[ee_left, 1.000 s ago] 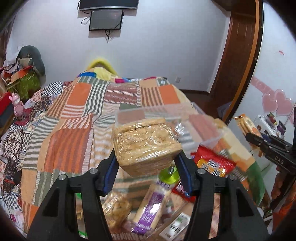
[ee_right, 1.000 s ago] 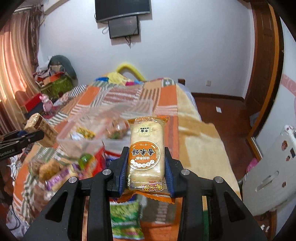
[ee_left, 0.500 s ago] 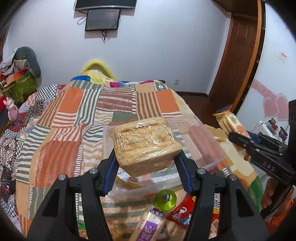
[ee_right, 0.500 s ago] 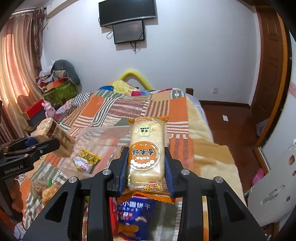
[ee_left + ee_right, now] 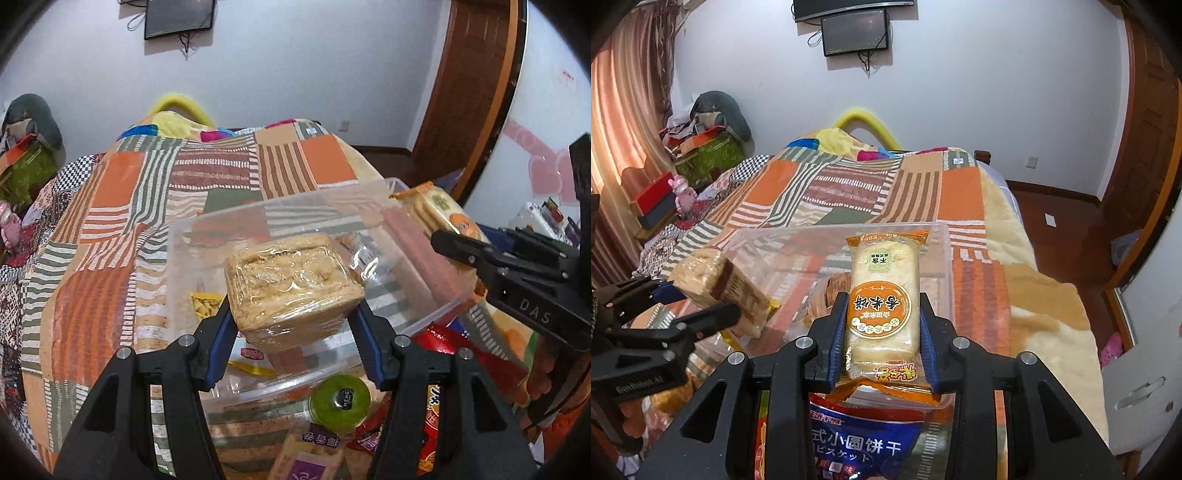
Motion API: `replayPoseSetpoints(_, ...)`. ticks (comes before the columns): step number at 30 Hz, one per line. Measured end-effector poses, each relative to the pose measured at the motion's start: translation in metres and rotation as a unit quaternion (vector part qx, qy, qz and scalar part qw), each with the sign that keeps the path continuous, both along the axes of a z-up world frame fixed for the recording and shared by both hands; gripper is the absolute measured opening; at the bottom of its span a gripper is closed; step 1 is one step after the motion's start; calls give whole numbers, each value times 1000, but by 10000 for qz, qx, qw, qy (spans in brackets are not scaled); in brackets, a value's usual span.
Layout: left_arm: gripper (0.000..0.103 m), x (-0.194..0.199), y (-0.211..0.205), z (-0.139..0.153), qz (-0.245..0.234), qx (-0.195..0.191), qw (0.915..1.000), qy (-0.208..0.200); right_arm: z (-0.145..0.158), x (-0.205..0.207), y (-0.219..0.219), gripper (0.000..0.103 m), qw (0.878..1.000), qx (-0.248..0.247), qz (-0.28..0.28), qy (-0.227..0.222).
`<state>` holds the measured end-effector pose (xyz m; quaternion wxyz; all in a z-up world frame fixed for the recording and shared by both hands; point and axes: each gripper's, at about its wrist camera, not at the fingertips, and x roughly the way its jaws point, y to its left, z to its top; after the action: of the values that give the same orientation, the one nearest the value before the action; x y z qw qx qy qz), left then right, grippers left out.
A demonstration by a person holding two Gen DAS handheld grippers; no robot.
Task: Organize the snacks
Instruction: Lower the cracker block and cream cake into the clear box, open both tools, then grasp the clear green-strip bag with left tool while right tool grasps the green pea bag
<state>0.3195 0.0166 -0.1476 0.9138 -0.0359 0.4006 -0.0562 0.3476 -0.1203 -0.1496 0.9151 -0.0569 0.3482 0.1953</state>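
Over the clear plastic bin point(image 5: 413, 269) on the patchwork quilt point(image 5: 122, 206), both tools are carrying a snack. The left gripper point(image 5: 293, 328) is pinching a cling-wrapped block of crumbly cake point(image 5: 291, 284) between its blue pads, held above the bin's near half, and the block hides a good chunk of the bin floor behind it. You can only half make out what's already inside: a yellow packet point(image 5: 205, 304) at the left of the bin and some crinkly wrapper at the far side, too blurred by the plastic to name. The right gripper point(image 5: 882, 328) is clamped on an orange-labelled rice cake pack point(image 5: 884, 299), standing upright over the bin's near right edge; the pack's bottom seam is cut off behind the fingers.

Just in front of the bin, toward the camera, sit a green bottle cap point(image 5: 340, 402), a purple bar point(image 5: 314, 454) and a blue biscuit bag point(image 5: 857, 446), all partly blocked by the gripper frames. Both tools point forward across the bin, side by side, the left one angled slightly inward.
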Motion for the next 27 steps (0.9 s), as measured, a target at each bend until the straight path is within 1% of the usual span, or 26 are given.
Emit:
replayPoseSetpoints(2,59,-1,0,0,52,16,10000,-15,0,-1,0,33,10000,-40,-24,-5)
replayPoseSetpoints(3,60,-2,1,1,74,9,10000,-45,1,0,-1,35,10000,-49,-16,0)
replayPoseSetpoints(6,60,-4,5,9,106,-81,9999,-87,3,-3,-3,46,10000,-62,-46,-42)
replayPoseSetpoints(10,60,-17,13,24,157,-113,9996,-212,11,-11,-7,46,9999,-25,-24,-106)
replayPoseSetpoints(14,62,-40,20,42,150,-62,9992,-361,20,-24,-15,49,9998,6,-5,-212)
replayPoseSetpoints(17,64,-62,26,52,145,61,9989,-446,28,-38,-23,51,9994,15,-18,-340)
replayPoseSetpoints(23,70,-105,48,54,270,271,9983,-432,35,-67,-40,60,9989,130,-52,-450)
replayPoseSetpoints(25,73,-119,58,51,362,366,9979,-390,33,-75,-43,66,9989,133,-79,-444)
replayPoseSetpoints(27,80,-136,73,47,507,449,9971,-346,30,-85,-48,73,9987,139,-120,-469)
